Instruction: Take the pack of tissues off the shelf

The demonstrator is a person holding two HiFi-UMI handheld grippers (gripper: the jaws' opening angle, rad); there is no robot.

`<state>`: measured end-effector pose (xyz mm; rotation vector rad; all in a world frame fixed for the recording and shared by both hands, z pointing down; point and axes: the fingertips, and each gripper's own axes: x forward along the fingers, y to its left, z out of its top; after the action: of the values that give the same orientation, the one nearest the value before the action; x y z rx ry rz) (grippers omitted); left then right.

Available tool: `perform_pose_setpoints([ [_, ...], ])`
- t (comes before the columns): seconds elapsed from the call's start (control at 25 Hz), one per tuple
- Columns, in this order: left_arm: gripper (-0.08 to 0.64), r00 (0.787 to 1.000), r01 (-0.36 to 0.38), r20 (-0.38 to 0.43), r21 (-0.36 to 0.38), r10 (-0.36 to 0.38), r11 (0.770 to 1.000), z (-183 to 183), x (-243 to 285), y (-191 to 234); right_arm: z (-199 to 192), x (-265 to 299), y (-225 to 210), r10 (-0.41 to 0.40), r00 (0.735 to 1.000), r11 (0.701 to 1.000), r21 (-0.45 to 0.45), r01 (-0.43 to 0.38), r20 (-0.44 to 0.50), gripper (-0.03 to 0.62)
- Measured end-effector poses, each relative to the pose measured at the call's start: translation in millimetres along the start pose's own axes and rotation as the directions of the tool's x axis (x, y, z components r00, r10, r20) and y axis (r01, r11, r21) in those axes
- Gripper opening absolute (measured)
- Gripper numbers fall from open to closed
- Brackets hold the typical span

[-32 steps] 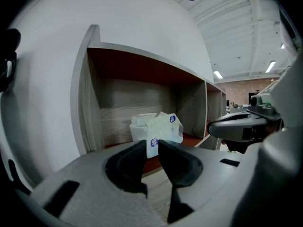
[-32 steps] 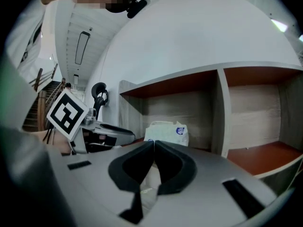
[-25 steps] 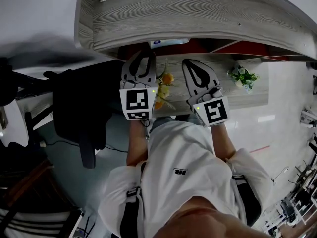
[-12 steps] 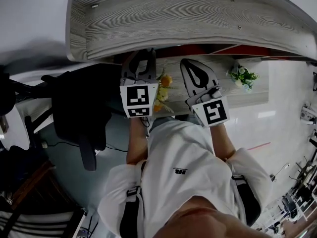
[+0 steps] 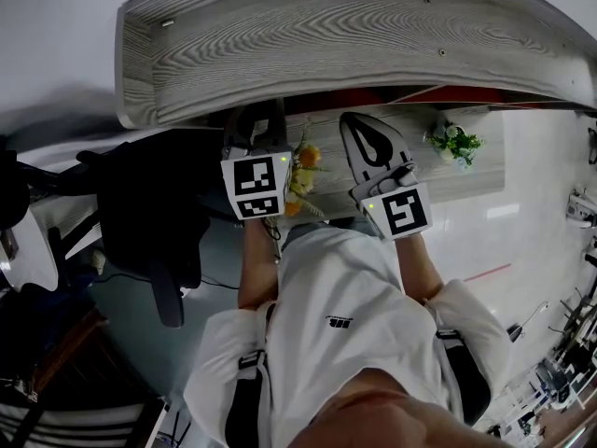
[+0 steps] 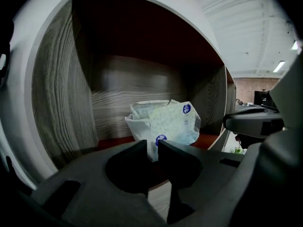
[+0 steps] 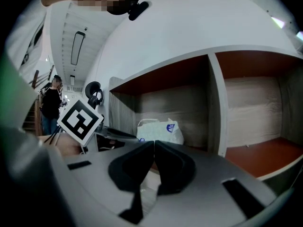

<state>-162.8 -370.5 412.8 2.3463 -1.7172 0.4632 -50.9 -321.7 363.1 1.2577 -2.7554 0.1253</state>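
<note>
The pack of tissues (image 6: 165, 123) is white with blue round marks. It stands on the red floor of a wooden shelf compartment (image 6: 61, 103), straight ahead of my left gripper (image 6: 152, 145), which is a short way off. That gripper's jaws stand a narrow gap apart, with nothing between them. In the right gripper view the pack (image 7: 158, 130) lies further off, in the left compartment. My right gripper (image 7: 154, 145) is shut and empty. In the head view the left gripper (image 5: 259, 119) reaches under the shelf top (image 5: 354, 35), the right gripper (image 5: 359, 121) is beside it, and the pack is hidden.
Orange and yellow flowers (image 5: 306, 171) stand between the grippers on the lower ledge, and a small green plant (image 5: 455, 144) is at the right. A black chair (image 5: 149, 213) is at the left. An upright divider (image 7: 214, 103) separates an empty right compartment.
The shelf top now covers the pack's edge that showed one second ago. My left gripper has gone a little further under the shelf. The right gripper has hardly moved.
</note>
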Motion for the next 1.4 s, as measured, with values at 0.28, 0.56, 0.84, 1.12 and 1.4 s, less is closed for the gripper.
perform_pose_setpoints([
  [0.28,0.046,1.000,0.008,-0.010,-0.010,-0.008,1.000,-2.9,2.7,0.7,-0.2,2.0,-1.4,-0.001,1.000,1.000,-0.001,0.001,0.001,0.026],
  [0.56,0.030,0.999,0.038,0.000,-0.014,-0.038,0.999,-1.3,-0.3,-4.1,1.7,-2.3,-0.6,-0.010,1.000,1.000,-0.003,0.010,0.004,0.026],
  [0.84,0.029,0.996,0.080,0.024,-0.006,-0.080,0.997,4.8,-9.3,-16.8,4.1,-15.1,2.0,-0.040,0.999,0.999,-0.007,0.040,0.015,0.026],
  [1.12,0.028,0.991,0.122,0.051,0.007,-0.122,0.993,10.3,-25.1,-32.9,6.1,-34.9,9.0,-0.074,0.997,0.997,-0.011,0.074,0.026,0.026],
  [1.4,0.028,0.982,0.173,0.072,0.034,-0.175,0.984,13.7,-43.5,-51.9,5.5,-59.1,18.6,-0.122,0.992,0.992,-0.012,0.122,0.039,0.026],
])
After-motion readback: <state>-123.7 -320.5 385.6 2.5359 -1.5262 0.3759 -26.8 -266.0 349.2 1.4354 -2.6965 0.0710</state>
